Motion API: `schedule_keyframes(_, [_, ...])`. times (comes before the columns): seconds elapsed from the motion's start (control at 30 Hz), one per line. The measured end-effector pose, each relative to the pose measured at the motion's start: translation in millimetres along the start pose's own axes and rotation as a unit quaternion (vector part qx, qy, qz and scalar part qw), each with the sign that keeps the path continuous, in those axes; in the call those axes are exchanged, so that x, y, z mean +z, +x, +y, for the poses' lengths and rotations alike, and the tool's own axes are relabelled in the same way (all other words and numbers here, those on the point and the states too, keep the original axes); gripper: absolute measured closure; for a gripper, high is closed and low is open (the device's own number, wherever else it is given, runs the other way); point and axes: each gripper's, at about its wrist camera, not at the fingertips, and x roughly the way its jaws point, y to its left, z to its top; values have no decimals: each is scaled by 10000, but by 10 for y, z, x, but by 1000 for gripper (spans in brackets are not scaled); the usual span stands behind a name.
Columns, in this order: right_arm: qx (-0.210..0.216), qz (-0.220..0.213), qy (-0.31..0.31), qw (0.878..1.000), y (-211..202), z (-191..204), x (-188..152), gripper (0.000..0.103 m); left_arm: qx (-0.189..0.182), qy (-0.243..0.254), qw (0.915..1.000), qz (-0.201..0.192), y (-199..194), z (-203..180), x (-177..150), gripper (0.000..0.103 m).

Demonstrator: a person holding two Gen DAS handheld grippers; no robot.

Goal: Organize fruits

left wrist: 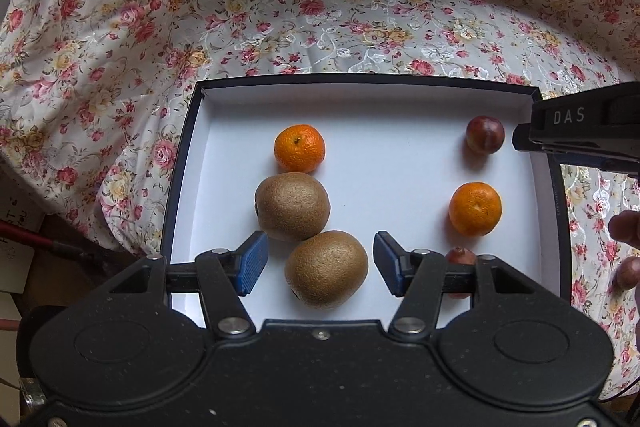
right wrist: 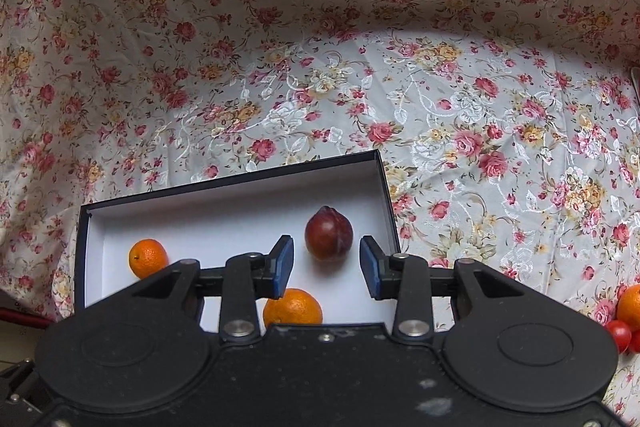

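A dark-rimmed box [left wrist: 400,167] with a white inside lies on the floral cloth. In it, on the left, are a tangerine [left wrist: 299,149] and two kiwis [left wrist: 293,206]. On the right are a plum [left wrist: 485,134], a second tangerine [left wrist: 475,209] and another plum [left wrist: 460,255], partly hidden. My left gripper [left wrist: 320,263] is open, straddling the nearer kiwi [left wrist: 326,269] with gaps on both sides. In the right wrist view my right gripper [right wrist: 326,267] is open over the box [right wrist: 224,199]. A plum [right wrist: 329,233] rests on the floor just past its blue pads, untouched.
The right gripper's black body [left wrist: 576,131] reaches in over the box's right rim, with a person's fingers [left wrist: 624,227] below it. On the cloth to the right of the box lie an orange [right wrist: 631,303] and cherry tomatoes [right wrist: 618,335]. Cloth rises behind the box.
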Motion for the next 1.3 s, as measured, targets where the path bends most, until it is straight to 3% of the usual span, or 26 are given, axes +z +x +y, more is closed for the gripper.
schedule_keyframes(0.2, [-174, 33, -16, 9998, 3, -41, -16, 64, 41, 99, 9999, 109, 38, -75, -20, 41])
schedule_keyframes(0.83, [-327, 293, -231, 9988, -167, -261, -106, 64, 189, -186, 9996, -42, -101, -269, 99, 41])
schedule_keyframes(1.3, [-664, 17, 142, 9977, -525, -826, -140, 64, -5, 277, 9989, -380, -349, -954, 116, 41])
